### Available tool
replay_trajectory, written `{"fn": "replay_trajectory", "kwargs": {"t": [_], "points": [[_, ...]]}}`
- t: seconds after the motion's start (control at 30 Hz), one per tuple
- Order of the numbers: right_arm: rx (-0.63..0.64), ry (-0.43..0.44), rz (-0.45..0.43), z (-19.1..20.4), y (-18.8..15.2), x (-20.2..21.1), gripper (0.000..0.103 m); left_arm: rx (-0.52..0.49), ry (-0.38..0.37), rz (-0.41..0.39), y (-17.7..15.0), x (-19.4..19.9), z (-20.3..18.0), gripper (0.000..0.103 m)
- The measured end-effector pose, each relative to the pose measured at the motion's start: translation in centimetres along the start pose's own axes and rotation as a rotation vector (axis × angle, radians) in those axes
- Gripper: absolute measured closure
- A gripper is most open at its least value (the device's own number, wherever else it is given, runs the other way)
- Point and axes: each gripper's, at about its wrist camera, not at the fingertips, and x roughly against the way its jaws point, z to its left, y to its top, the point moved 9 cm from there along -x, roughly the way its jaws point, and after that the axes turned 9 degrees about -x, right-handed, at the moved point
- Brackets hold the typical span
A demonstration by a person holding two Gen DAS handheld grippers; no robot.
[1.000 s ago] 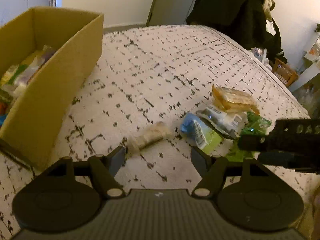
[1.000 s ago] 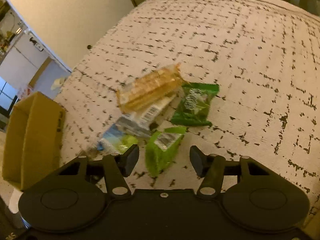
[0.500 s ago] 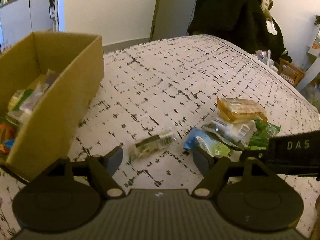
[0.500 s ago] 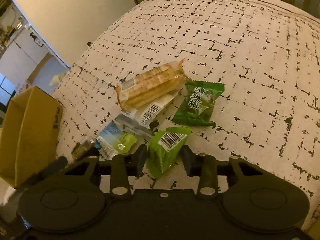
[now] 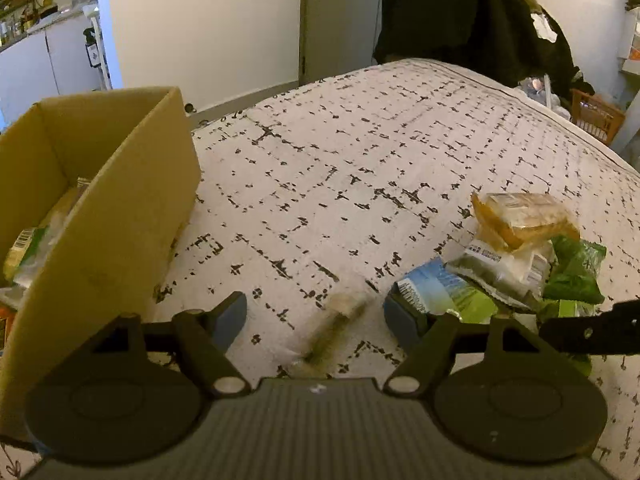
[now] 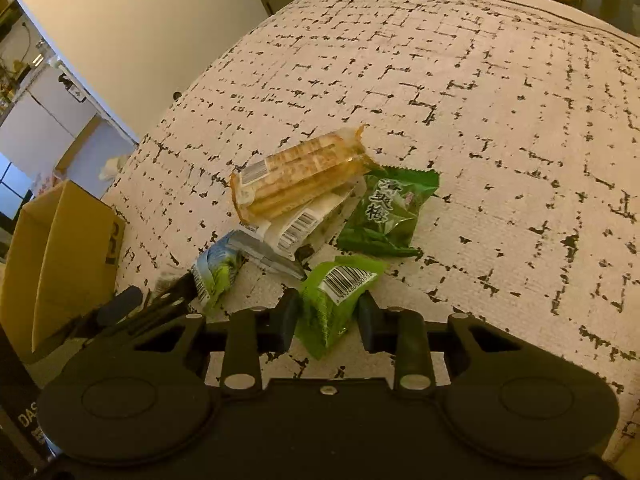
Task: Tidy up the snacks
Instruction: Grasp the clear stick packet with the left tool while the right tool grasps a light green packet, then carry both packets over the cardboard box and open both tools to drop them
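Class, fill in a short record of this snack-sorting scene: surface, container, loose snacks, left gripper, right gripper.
surface: patterned cover
container: cardboard box, some packets already inside
loose snacks: cracker pack, dark green packet, blue-green packet, small blurred snack
left gripper: open, astride the small blurred snack
right gripper: jaws just closed onto the light green packet

6 wrapped snacks (image 6: 316,196) lie clustered on the speckled cover; cardboard box (image 5: 116,216) holds more.
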Motion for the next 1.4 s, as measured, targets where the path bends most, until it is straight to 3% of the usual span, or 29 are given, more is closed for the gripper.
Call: {"fn": "replay_trajectory", "kwargs": {"t": [0.1,0.13,0.17,0.3,0.63,1.03,1.23,1.4], "points": [[0.002,0.01,-0.02,0.4,0.2,0.7,0.073,0.013,-0.005,-0.005,-0.2,0.5,0.3,0.068],[0.003,0.014,-0.027,0.6,0.2,0.9,0.073,0.019,-0.018,-0.003,-0.2,0.7,0.3,0.085],[-0.004,0.021,-0.033,0.8,0.3,1.2,0.073,0.025,-0.03,0.003,-0.2,0.9,0.3,0.087],[0.0,0.049,-0.073,2.0,0.6,2.6,0.074,0.045,-0.017,0.016,-0.1,2.1,0.9,0.088],[0.05,0.101,-0.183,5.5,0.8,6.5,0.074,0.103,-0.058,-0.054,2.2,7.4,2.7,0.088],[0.183,0.189,-0.299,12.4,-1.1,10.0,0.074,0.142,-0.055,-0.13,4.4,12.5,7.2,0.088],[0.146,0.292,-0.276,16.1,-2.3,8.9,0.074,0.17,-0.031,-0.151,4.8,13.8,10.6,0.088],[0.195,0.333,-0.285,18.7,-3.2,8.4,0.074,0.189,0.005,-0.15,4.9,14.7,13.9,0.088]]}}
